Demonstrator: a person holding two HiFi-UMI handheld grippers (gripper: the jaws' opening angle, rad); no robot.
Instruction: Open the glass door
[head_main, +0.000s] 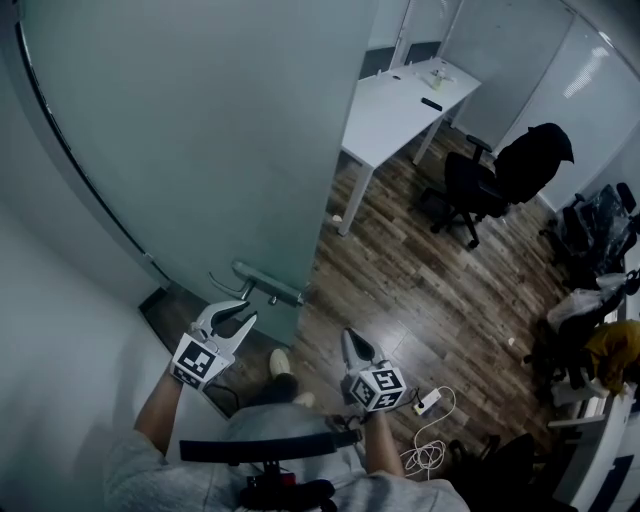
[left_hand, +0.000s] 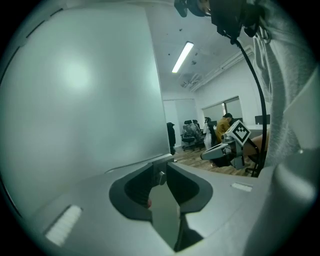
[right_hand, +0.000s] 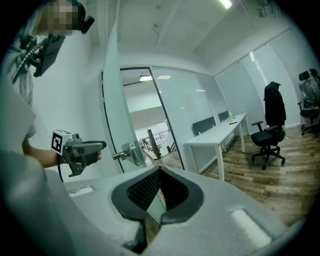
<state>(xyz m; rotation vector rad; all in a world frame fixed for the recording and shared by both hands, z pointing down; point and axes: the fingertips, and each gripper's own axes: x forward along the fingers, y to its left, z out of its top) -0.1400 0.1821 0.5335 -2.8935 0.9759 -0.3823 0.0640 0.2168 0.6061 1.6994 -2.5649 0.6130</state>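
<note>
The door, frosted glass, is seen filling the upper left of the head view, its free edge running down to the floor. In the right gripper view it is viewed almost edge-on and appears already swung a little off its frame; how far cannot be told. The handle is mounted low on the door near that free edge. Its long axis is laid level and along the glass, with the plate nearest the edge and the free end turned back toward the hinge side. The left hand-held gripper is held just short of that free end, below it in the head view, and is not touching it. It is pointed nearly level at the handle, which is seen dead ahead through the gap of the jaws, beyond their tips. The jaws are set narrow, with a slim gap shown and nothing pinched. The right hand-held gripper is held well to the right, off the door's edge and over the floor, jaws together and empty. The left is plainly the nearer. The coming move is judged to turn on a short advance so that the handle is taken crosswise between the jaws. The present gap is judged barely wide enough for that.
</note>
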